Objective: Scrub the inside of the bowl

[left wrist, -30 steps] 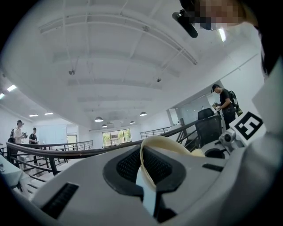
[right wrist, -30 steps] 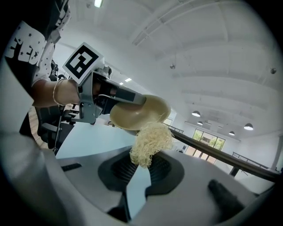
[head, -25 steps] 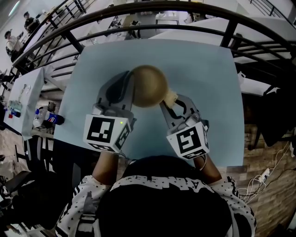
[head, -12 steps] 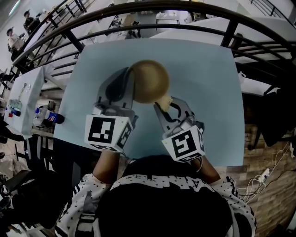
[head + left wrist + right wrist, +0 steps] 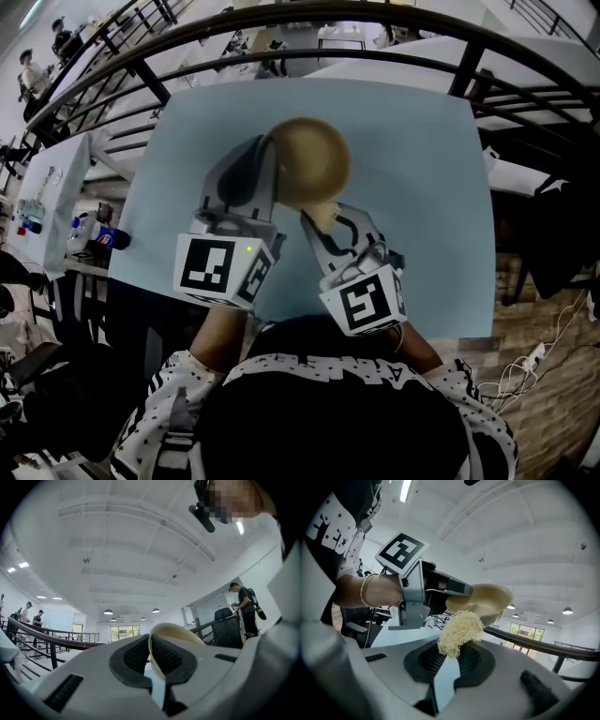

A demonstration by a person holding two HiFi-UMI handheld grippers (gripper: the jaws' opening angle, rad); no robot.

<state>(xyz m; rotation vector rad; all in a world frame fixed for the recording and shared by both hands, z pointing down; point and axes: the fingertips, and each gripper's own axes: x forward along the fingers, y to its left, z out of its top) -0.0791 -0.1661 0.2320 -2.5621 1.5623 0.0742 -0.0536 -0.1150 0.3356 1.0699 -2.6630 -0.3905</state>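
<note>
Head view gives only the bowl's [image 5: 305,169] rounded outside, held above the worktop [image 5: 422,187]. The right gripper view alone shows its hollow, facing the scrubber [image 5: 459,632] and close to it. Left gripper [image 5: 151,656] is clamped on the bowl's rim; right gripper [image 5: 451,660] pinches the scrubber. A second ago the right gripper sat further right; it has since swung left, under the bowl's near edge.

Tan bowl [image 5: 307,159] aloft, tilted; pale fibrous scrubber [image 5: 459,632] by its rim.
</note>
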